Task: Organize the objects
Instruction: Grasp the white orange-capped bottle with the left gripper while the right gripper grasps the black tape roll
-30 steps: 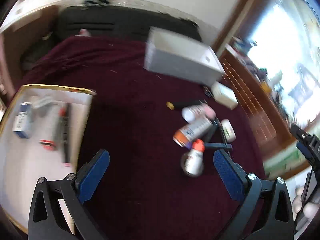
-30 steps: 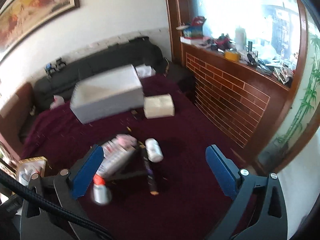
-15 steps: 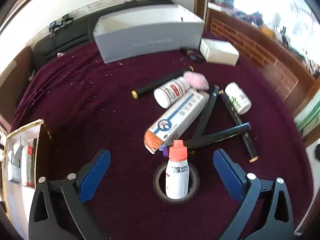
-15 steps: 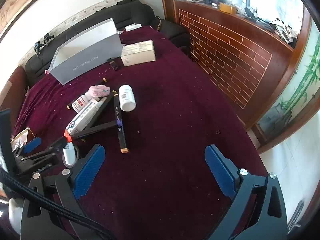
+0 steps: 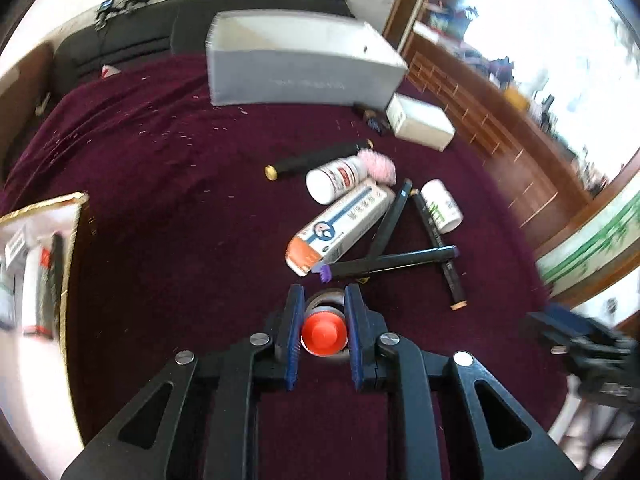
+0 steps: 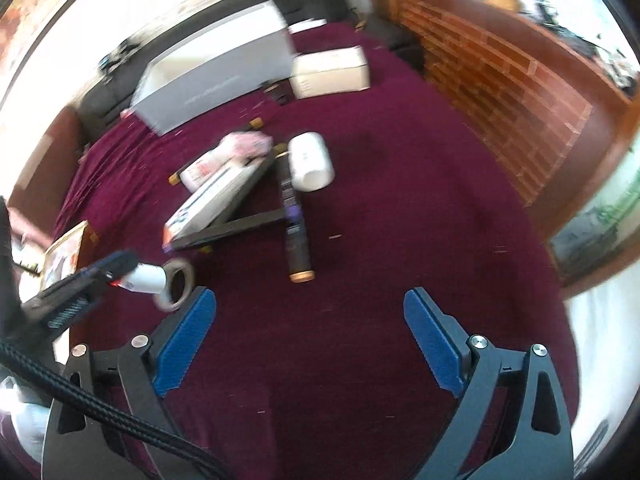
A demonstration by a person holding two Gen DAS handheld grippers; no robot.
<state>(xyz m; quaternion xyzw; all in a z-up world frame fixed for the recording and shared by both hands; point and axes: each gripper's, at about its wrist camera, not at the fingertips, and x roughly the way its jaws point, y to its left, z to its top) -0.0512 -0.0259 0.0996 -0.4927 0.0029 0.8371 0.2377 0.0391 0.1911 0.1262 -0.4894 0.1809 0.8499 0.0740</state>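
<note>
A small white bottle with a red cap (image 5: pixel 323 334) stands inside a tape roll (image 5: pixel 325 299) on the maroon cloth. My left gripper (image 5: pixel 324 300) is closing on it, and its blue pads touch both sides of the cap. The right wrist view shows the same grip, the left gripper (image 6: pixel 116 266) on the bottle (image 6: pixel 146 277) with the tape roll (image 6: pixel 179 285) around it. My right gripper (image 6: pixel 310 298) hovers over bare cloth. Its jaws are wide and closing slightly, with nothing between them.
Beyond lie an orange-ended white carton (image 5: pixel 340 226), two white bottles (image 5: pixel 336 180) (image 5: pixel 442 206), a pink puff (image 5: pixel 380 166) and several black pens (image 5: pixel 390 264). A large grey box (image 5: pixel 296 64) and a small white box (image 5: pixel 420 122) stand behind. A gold-rimmed tray (image 5: pixel 48 203) is left.
My left gripper came forward and down over the red-capped bottle and its jaws went from wide open to shut on the cap. My right gripper sank toward the cloth.
</note>
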